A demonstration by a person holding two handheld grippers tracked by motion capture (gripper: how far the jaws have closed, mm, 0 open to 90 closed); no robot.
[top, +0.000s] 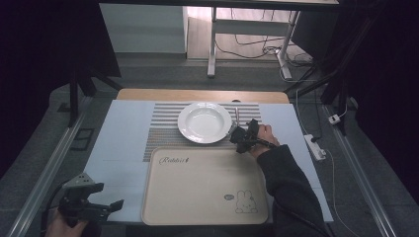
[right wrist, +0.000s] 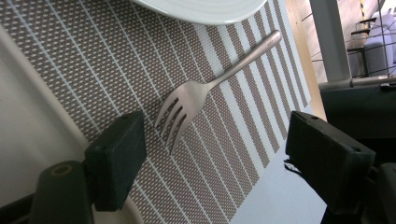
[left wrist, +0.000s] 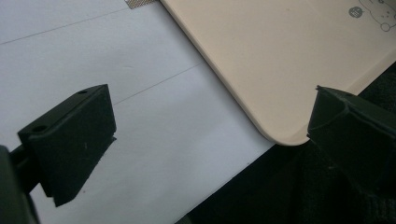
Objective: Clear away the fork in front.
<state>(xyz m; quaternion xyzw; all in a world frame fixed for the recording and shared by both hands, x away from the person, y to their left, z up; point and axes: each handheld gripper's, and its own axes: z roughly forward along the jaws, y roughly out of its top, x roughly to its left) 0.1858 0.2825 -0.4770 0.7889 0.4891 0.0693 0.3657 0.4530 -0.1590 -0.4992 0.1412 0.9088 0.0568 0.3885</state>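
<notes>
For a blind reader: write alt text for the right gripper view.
A metal fork lies flat on a striped placemat, tines toward the open right gripper, whose black jaws stand either side of the tines without touching. A white plate's rim shows at the top.

Dim room, dark edges, soft close-ups

Matt brushed-metal fork [right wrist: 196,95] on a woven placemat [right wrist: 93,60]; glossy white ceramic plate [top: 204,122]; smooth tray [top: 197,187].
</notes>
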